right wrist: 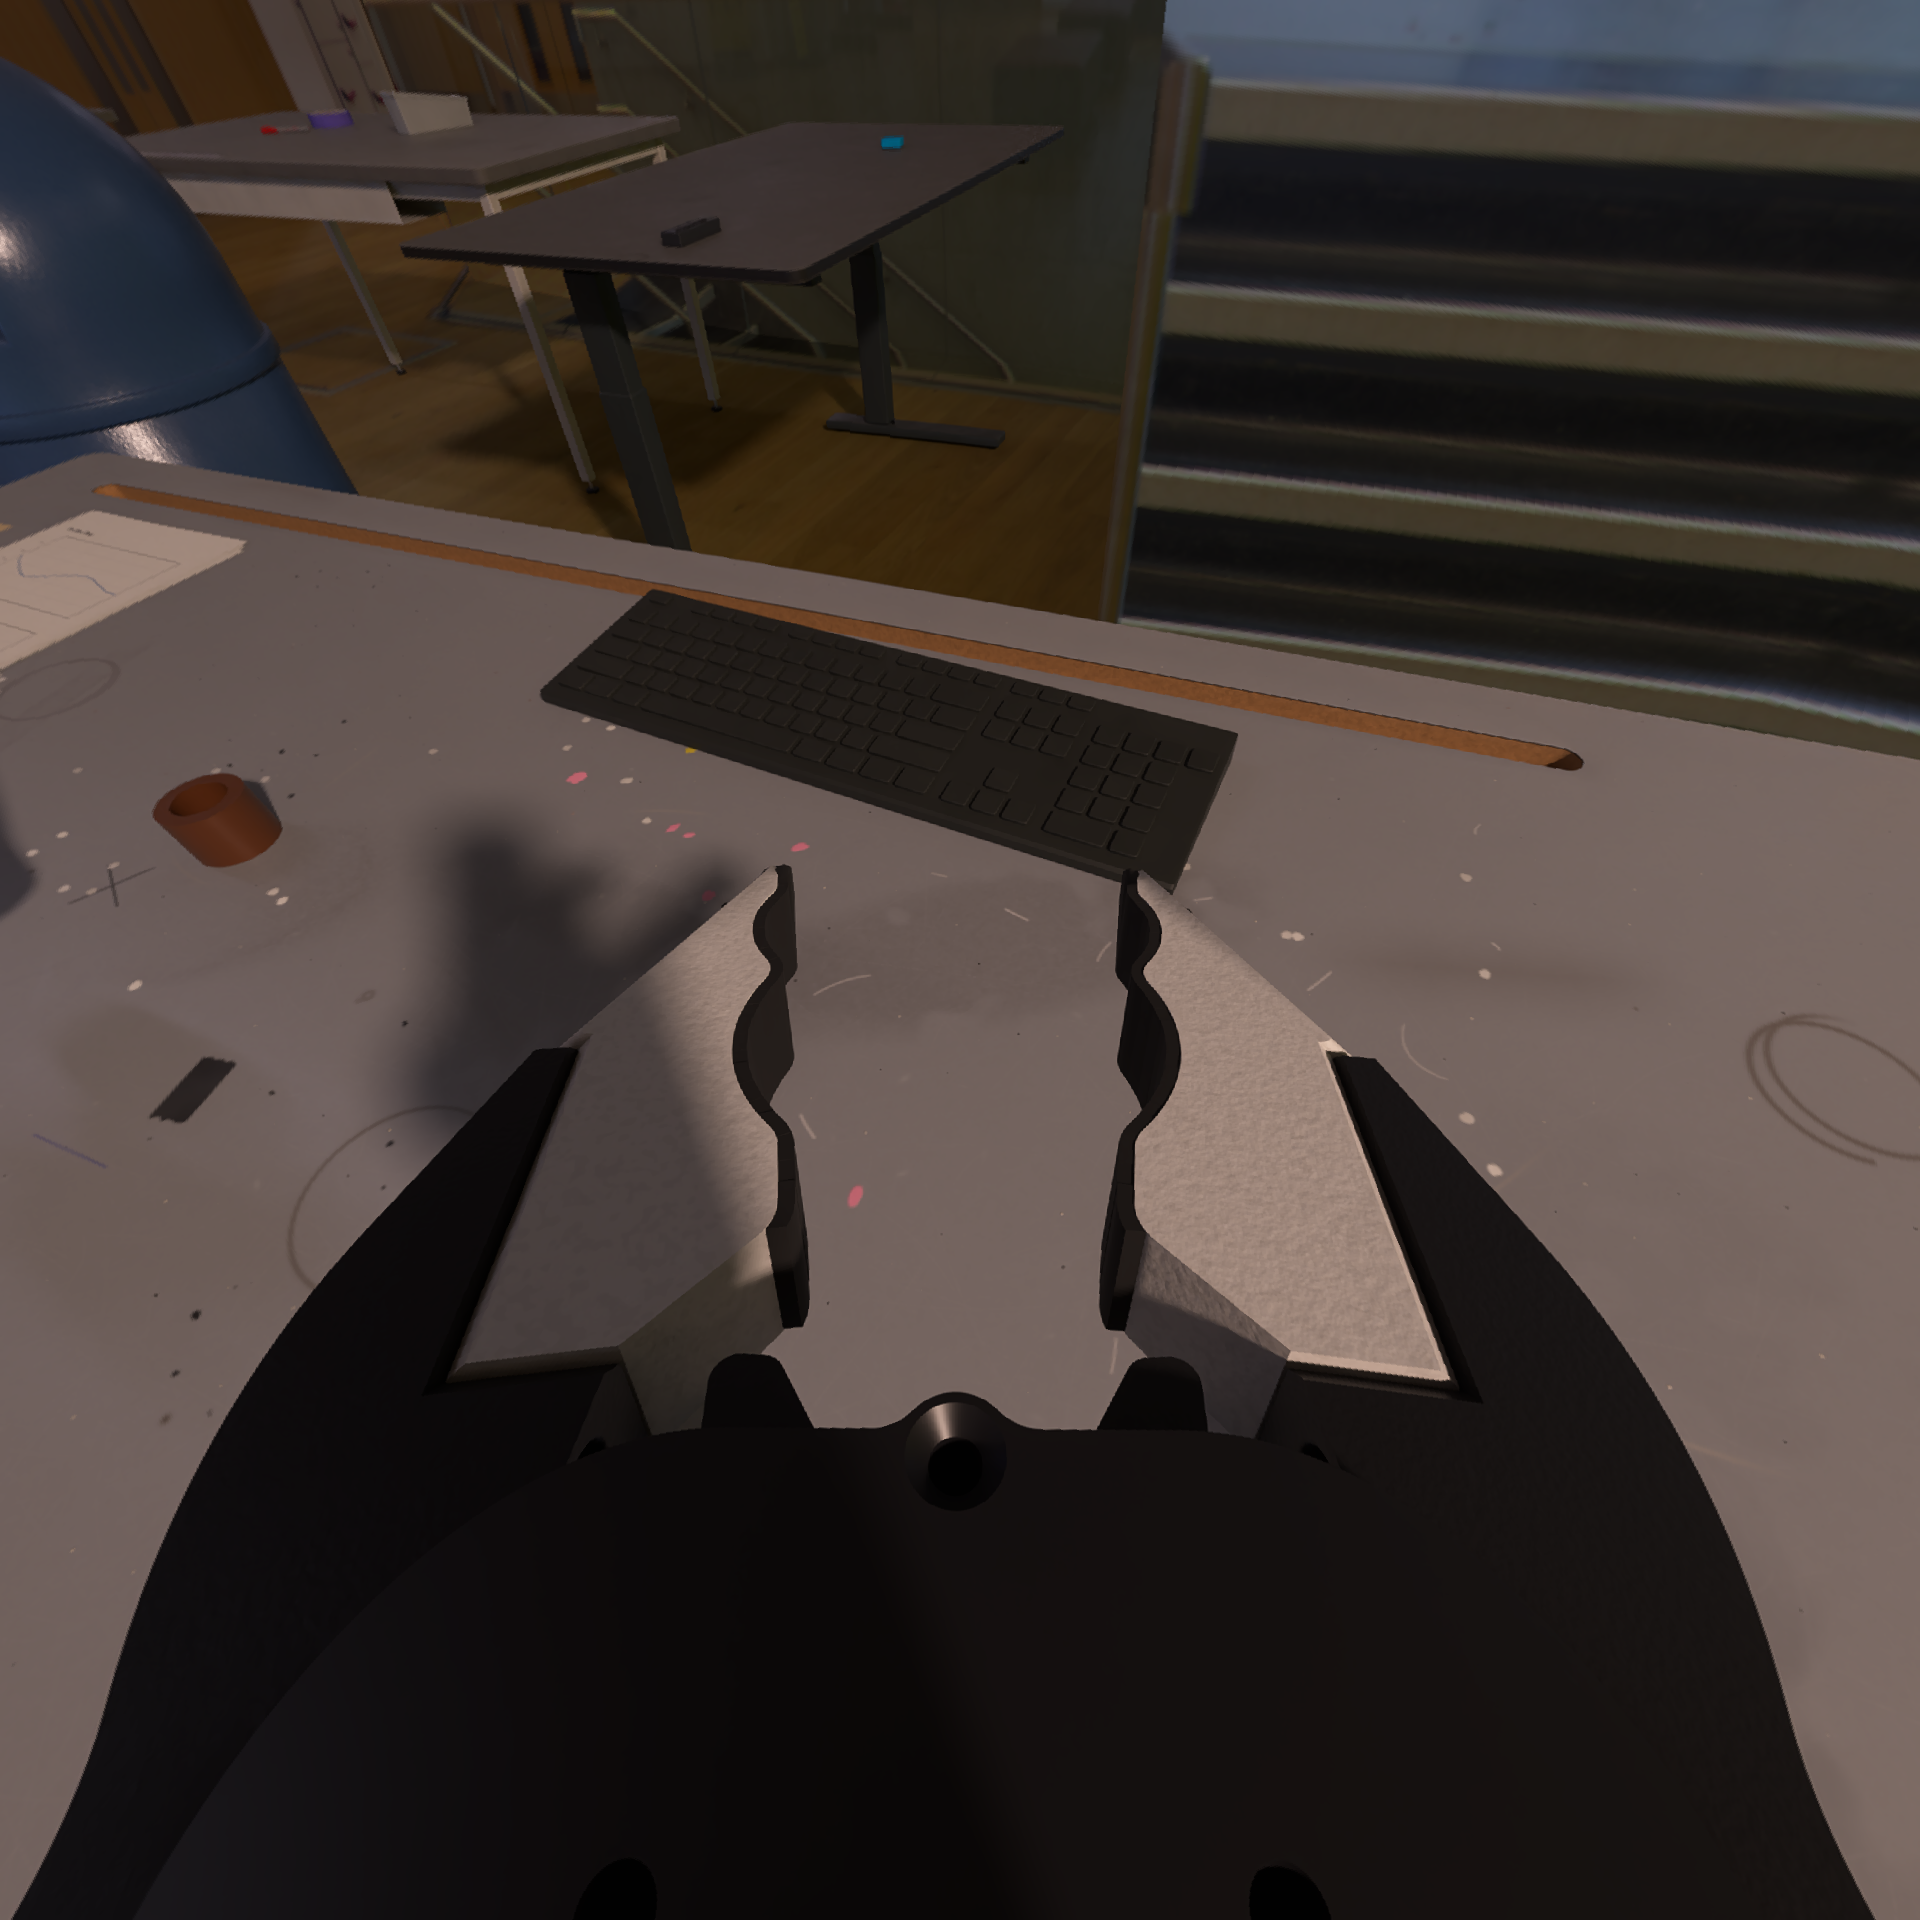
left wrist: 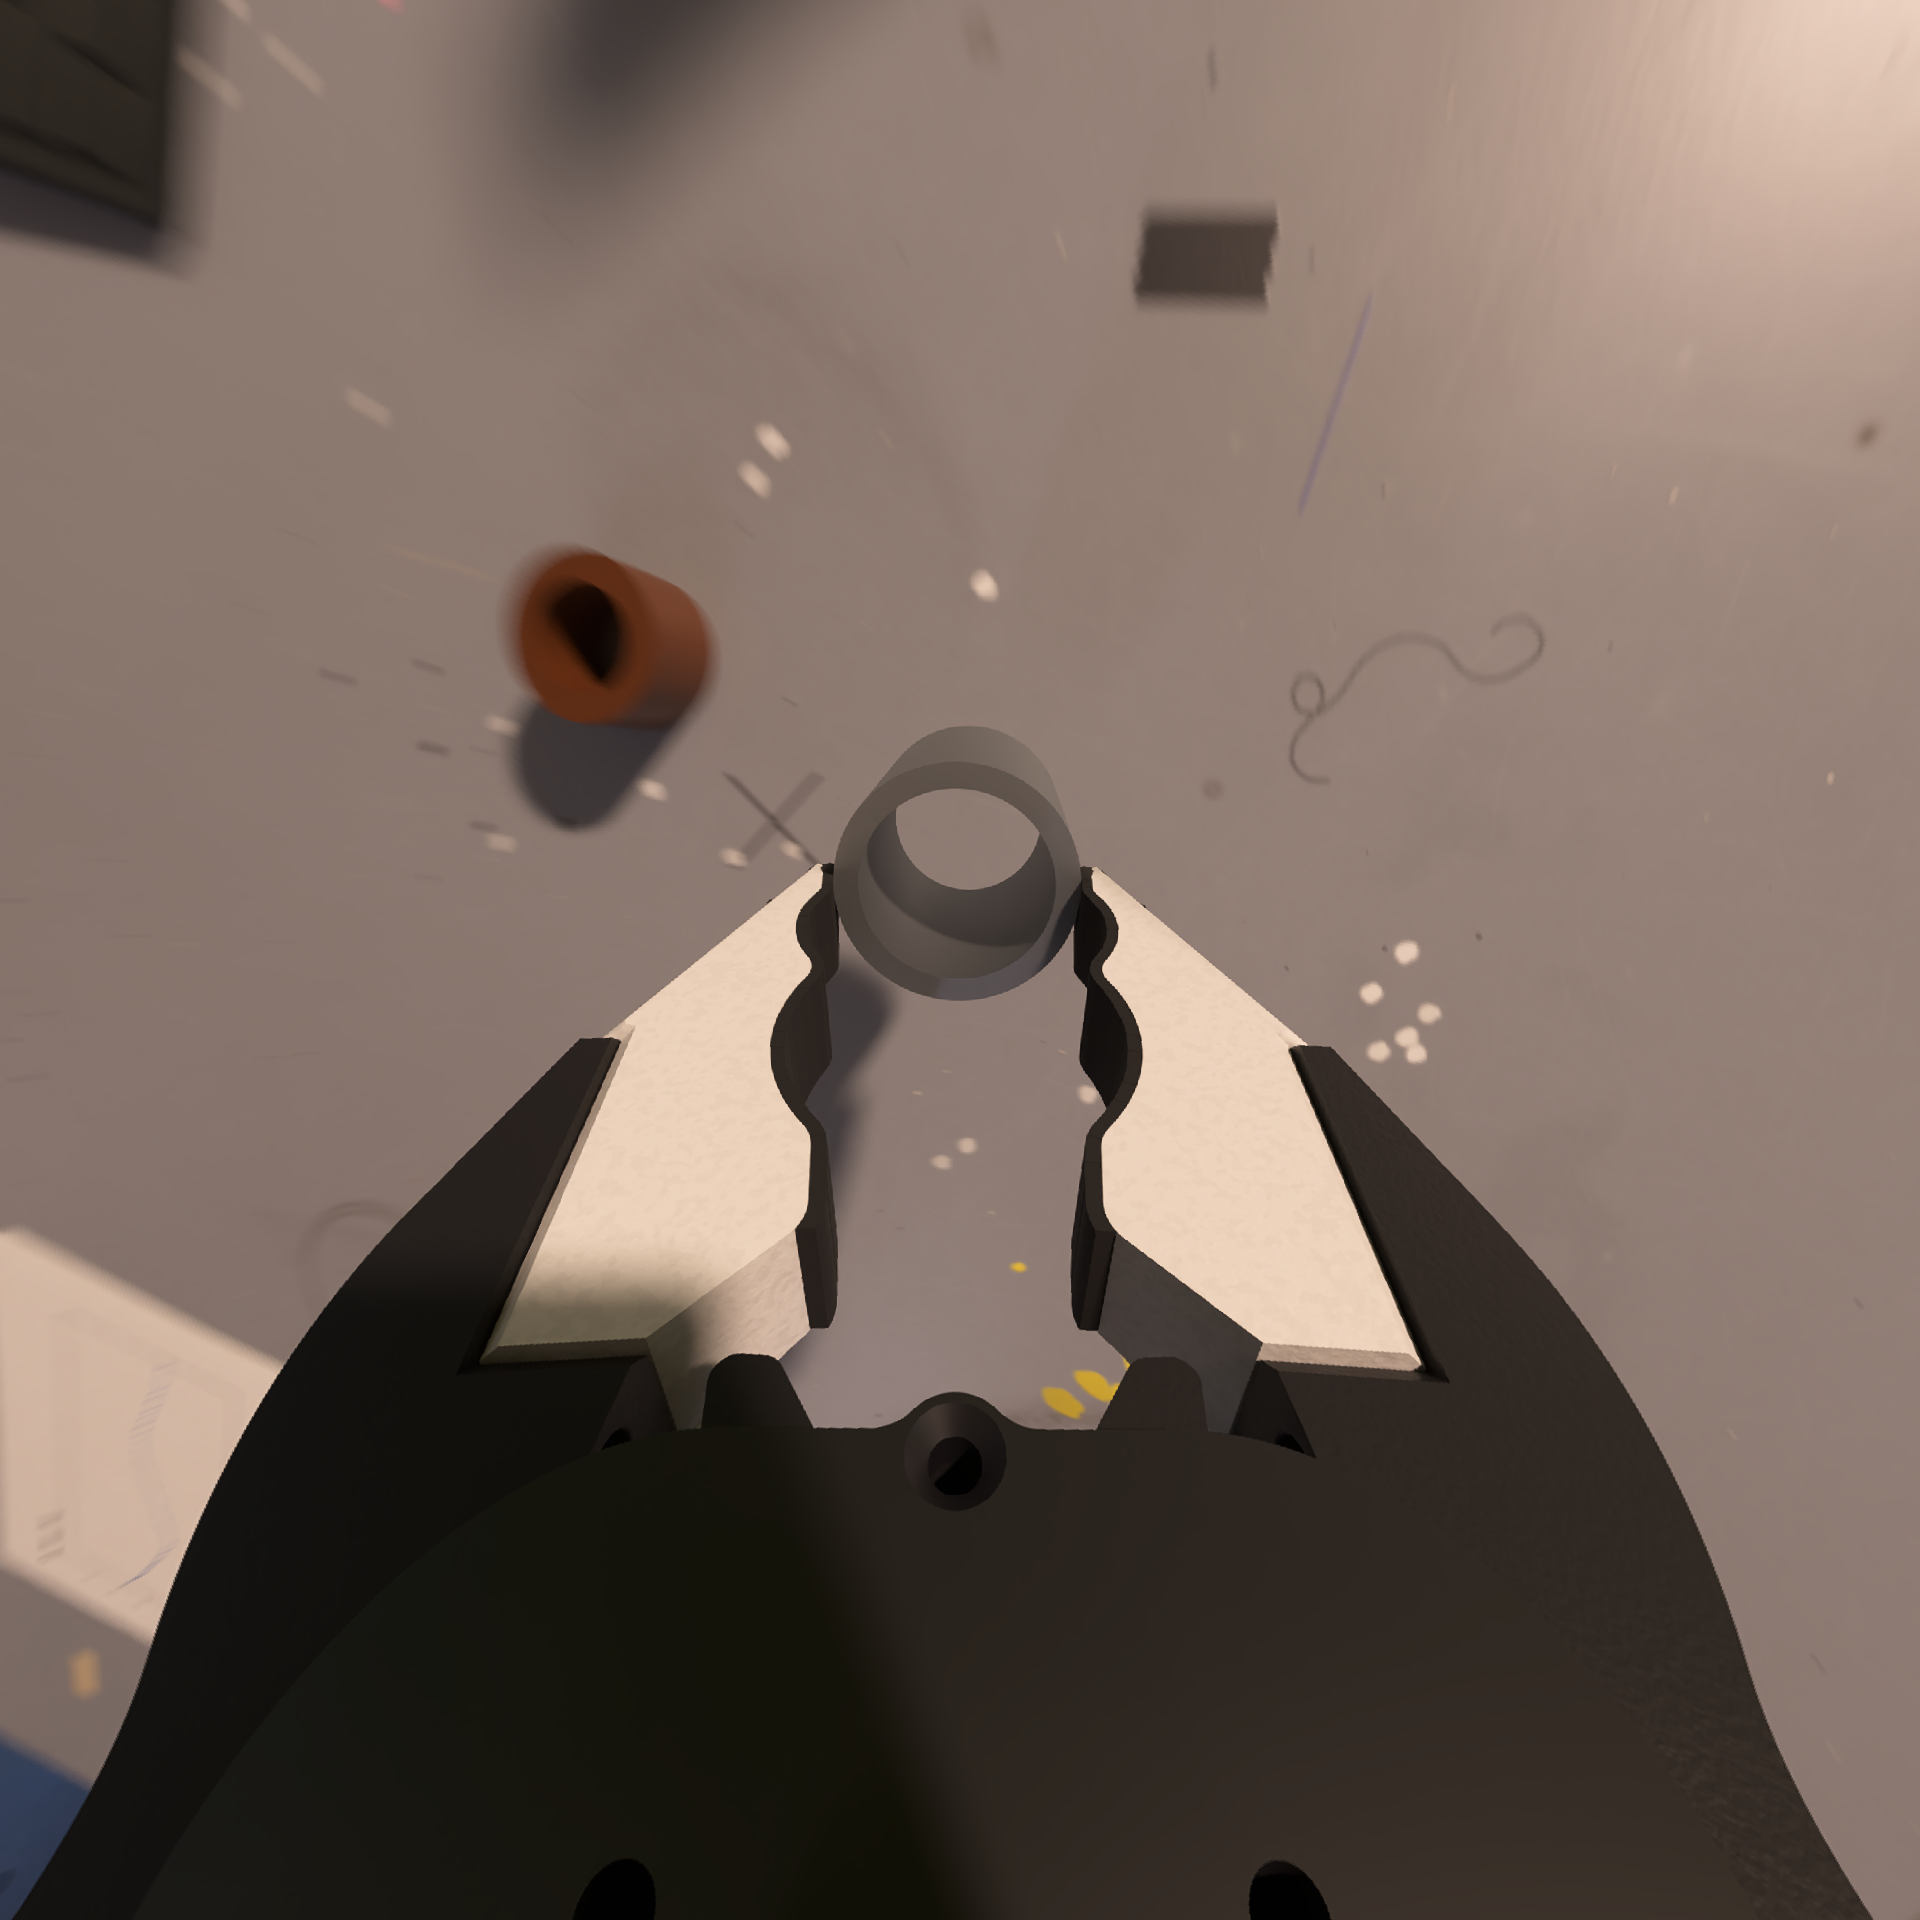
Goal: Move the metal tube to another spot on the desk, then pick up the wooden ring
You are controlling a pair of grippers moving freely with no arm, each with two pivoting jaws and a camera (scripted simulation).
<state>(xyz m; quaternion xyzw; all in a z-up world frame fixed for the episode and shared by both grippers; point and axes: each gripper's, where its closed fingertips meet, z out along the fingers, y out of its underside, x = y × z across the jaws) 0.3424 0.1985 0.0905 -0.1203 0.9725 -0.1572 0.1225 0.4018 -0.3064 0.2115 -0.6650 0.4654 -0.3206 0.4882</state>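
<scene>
The left gripper point(left wrist: 958, 883) is pinching the metal tube point(left wrist: 961, 868) above the desk point(left wrist: 1455, 727), the wooden ring point(left wrist: 608, 639) lying nearby; the right gripper point(right wrist: 956, 894) is hovering spread before the keyboard point(right wrist: 894, 727)

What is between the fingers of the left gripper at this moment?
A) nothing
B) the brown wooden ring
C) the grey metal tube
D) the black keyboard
C: in the left wrist view the grey metal tube sits between the tips of the left gripper, its open end facing the camera, while the wooden ring lies apart on the desk.

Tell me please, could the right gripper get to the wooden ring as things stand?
Probably yes: the right gripper is open and empty, and only bare desk lies between it and the wooden ring.
</scene>
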